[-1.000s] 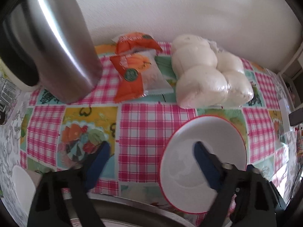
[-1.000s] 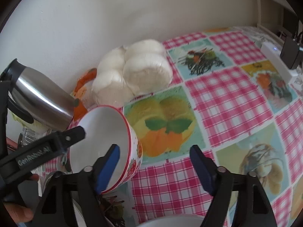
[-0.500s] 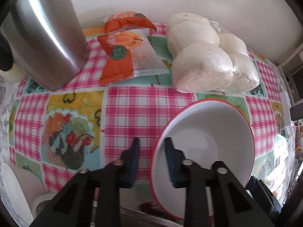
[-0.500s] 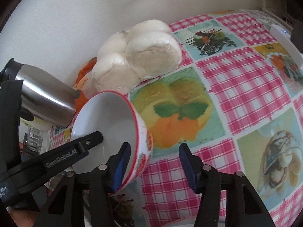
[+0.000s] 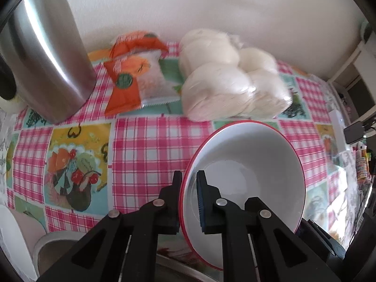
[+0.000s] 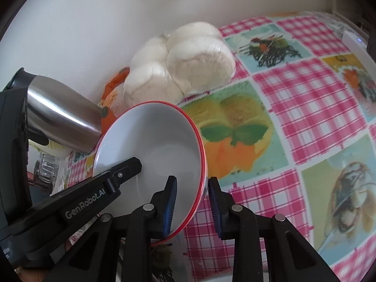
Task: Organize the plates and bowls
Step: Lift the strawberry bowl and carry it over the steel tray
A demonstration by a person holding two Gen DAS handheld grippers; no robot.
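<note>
A white bowl with a red rim [image 5: 246,169] is tilted above the chequered tablecloth [image 5: 145,145]. My left gripper [image 5: 188,184] is shut on its left rim, one finger outside the wall and one inside. In the right wrist view the same bowl [image 6: 152,141] shows its fruit-patterned outer wall, and the left gripper's finger [image 6: 127,166] reaches inside it. My right gripper [image 6: 191,195] straddles the bowl's right rim. Its jaws are closing, and a gap still shows between the inner pad and the wall.
A steel jug [image 5: 44,54] stands at the back left. Orange snack packets [image 5: 134,75] and a bag of white buns [image 5: 230,80] lie along the wall. A grey metal vessel [image 5: 54,246] and a white dish [image 5: 11,239] sit at the near left edge.
The left jaws went from wide open to shut on the bowl's left rim. The right jaws narrowed around the right rim. The bowl now looms larger in both views.
</note>
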